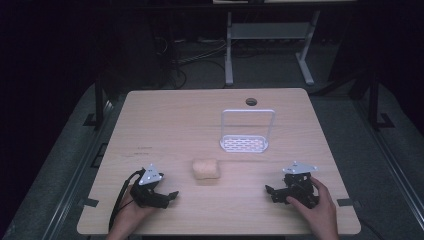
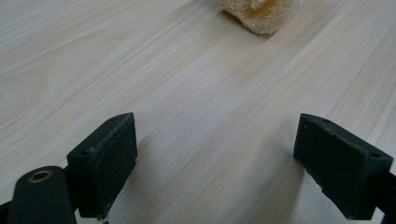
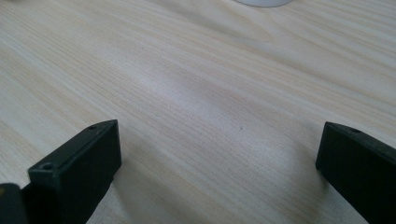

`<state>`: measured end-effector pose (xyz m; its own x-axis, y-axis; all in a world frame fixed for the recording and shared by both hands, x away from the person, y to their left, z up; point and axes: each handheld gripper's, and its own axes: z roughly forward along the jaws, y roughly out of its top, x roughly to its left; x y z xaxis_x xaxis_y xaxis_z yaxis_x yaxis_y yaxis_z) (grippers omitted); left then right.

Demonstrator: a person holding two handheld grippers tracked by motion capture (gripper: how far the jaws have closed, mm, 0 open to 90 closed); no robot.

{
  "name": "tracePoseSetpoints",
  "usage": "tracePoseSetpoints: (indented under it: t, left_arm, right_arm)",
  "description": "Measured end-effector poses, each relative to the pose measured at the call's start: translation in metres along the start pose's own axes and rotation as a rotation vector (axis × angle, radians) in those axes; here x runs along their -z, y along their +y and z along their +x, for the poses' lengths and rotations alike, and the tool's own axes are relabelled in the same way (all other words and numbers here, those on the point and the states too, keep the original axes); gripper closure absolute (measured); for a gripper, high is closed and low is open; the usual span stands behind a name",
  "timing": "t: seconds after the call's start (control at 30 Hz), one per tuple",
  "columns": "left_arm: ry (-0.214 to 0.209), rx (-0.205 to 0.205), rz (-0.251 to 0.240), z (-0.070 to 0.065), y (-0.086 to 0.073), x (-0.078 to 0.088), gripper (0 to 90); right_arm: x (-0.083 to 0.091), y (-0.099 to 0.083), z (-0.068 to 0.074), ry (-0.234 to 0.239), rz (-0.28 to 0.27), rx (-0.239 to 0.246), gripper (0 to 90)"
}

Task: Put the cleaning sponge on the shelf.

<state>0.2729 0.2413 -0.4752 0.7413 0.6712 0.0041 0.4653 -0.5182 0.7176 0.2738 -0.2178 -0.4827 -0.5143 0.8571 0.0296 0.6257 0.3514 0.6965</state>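
No readable writing. Pale wood-grain tabletop (image 1: 170, 120) in a dark room; sponge (image 1: 206, 169) centre, left tongs (image 1: 170, 196) at seven o'clock and right tongs (image 1: 272, 192) at five o'clock both gape, empty.

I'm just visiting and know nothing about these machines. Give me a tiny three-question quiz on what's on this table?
1. True or false: the left gripper holds the sponge.
2. What stands beyond the sponge: A) a white rack, B) a red mug, C) a book?
3. How do the right gripper's jaws stand?

Key
1. False: its jaws are open on bare table, sponge apart.
2. A, the white rack.
3. Wide open, nothing between them.
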Motion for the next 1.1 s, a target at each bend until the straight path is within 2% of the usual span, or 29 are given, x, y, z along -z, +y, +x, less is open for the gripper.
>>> tracePoseSetpoints:
  t: [0.4, 0.5, 0.93, 1.1]
  left_arm:
    - [-0.002, -0.005, -0.002, 0.001, 0.002, -0.001, 13.4]
    - [0.008, -0.027, 0.002, 0.0, 0.003, 0.0, 13.6]
    - [-0.027, -0.017, -0.016, 0.002, 0.009, 0.007, 13.5]
    - [-0.039, -0.03, -0.025, 0.002, 0.018, 0.008, 13.5]
  right_arm:
    - [0.0, 0.0, 0.0, 0.0, 0.0, 0.001, 0.0]
    - [0.0, 0.0, 0.0, 0.001, 0.0, 0.0, 0.0]
    - [0.0, 0.0, 0.0, 0.0, 0.0, 0.001, 0.0]
    - [0.0, 0.0, 0.0, 0.0, -0.002, -0.001, 0.0]
